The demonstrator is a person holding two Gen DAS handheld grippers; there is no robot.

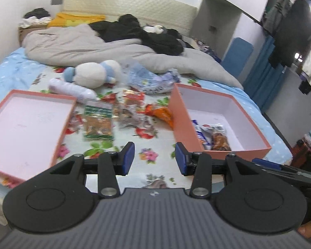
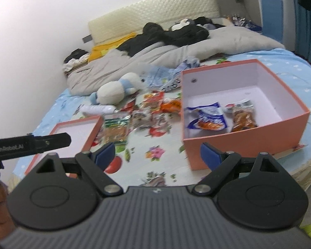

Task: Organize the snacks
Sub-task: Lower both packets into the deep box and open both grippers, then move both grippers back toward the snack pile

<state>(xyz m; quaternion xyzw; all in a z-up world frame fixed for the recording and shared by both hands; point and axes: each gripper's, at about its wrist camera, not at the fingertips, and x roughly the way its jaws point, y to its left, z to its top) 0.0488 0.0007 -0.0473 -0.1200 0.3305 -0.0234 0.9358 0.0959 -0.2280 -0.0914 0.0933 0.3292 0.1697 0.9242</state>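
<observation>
Two salmon-pink boxes lie on the floral bedsheet (image 1: 155,145): the shallow lid (image 1: 27,128) on our left and the deeper box (image 2: 248,137) on our right. We hold both grippers above the sheet, each empty. The left gripper (image 1: 154,158) has its blue pads moderately apart; the right gripper (image 2: 158,155) is spread wide. Inside the deeper box lie a blue-and-white snack packet (image 2: 207,117) and a clear packet of brown snack (image 2: 243,117). Loose snacks sit between the boxes: a green-edged packet (image 1: 97,122), an orange packet (image 1: 164,115) and a red packet (image 1: 133,99); their print is too blurred to read. "GenRobot.AI" is legible on the left gripper's side in the right wrist view. A plush toy (image 1: 93,73) lies beyond the pile.
</observation>
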